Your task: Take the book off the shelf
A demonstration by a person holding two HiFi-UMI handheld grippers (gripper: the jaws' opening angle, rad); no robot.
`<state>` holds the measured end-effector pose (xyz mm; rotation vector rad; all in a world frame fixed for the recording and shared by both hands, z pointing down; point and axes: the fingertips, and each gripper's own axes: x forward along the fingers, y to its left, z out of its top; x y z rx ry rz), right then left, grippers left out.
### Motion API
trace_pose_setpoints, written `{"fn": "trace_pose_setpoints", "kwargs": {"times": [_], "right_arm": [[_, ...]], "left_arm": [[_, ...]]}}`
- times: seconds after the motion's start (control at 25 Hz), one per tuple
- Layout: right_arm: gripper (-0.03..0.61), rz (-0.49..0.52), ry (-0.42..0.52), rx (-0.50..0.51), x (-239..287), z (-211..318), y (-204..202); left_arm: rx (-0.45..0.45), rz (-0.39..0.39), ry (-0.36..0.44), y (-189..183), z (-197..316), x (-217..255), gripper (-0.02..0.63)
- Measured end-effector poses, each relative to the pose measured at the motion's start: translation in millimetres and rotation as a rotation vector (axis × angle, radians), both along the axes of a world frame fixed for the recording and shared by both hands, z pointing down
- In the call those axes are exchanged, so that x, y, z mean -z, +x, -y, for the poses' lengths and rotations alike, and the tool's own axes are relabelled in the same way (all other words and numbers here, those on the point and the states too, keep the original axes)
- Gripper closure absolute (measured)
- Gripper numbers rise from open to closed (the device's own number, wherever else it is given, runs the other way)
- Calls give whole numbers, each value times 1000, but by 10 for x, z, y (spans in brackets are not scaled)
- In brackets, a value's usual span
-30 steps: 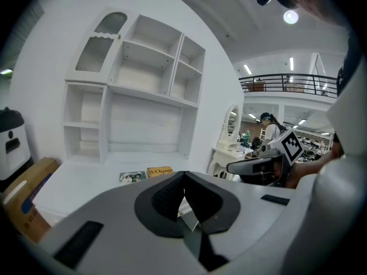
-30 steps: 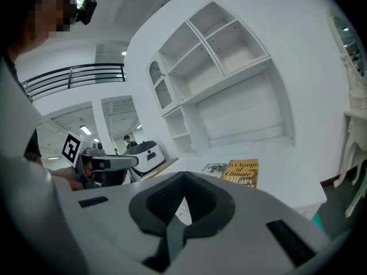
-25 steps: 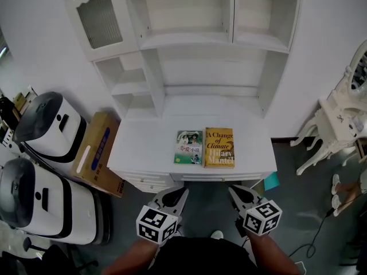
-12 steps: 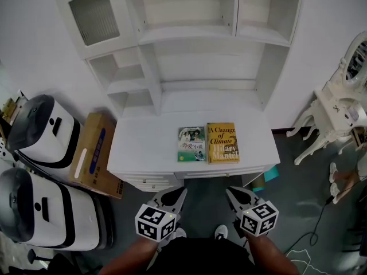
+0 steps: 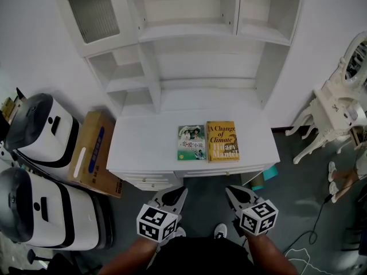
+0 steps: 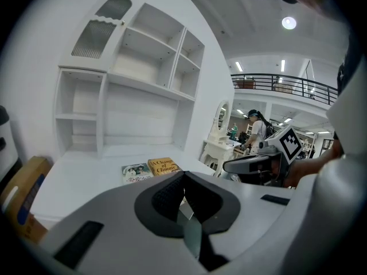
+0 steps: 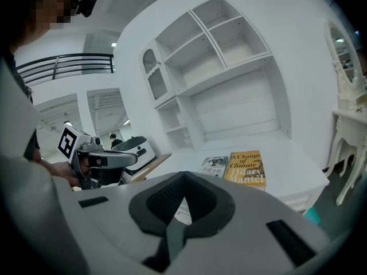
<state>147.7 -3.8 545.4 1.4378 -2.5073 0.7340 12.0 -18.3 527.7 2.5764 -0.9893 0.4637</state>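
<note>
Tall white wooden shelf unit (image 5: 195, 36) with open compartments, rising from the back of a white desk top (image 5: 143, 148). Two books lie flat and cover-up on the desk top near its front edge, below the shelves and just beside each other. The larger is a yellow rectangular book (image 5: 222, 141) with dark title lettering. On its left is a smaller green-covered book (image 5: 191, 142) with a photograph on the front. The left gripper (image 5: 179, 192) and right gripper (image 5: 233, 191) are held side by side in front of the desk, clear of its edge. Both point toward the books and tilt slightly downward. Each has its jaws pressed together with nothing between them.
</note>
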Motion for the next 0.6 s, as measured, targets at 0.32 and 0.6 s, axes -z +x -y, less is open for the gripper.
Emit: {"fn": "trace_pose_setpoints", "kwargs": {"times": [0.32,0.6], "right_arm": [[551,-6,-2,4,9,-9,4],[551,-5,-2,14,10,-47,9]], "left_arm": [[8,-6,10,-4,-2,42,603],[31,2,12,-85,-6,35,603]]}}
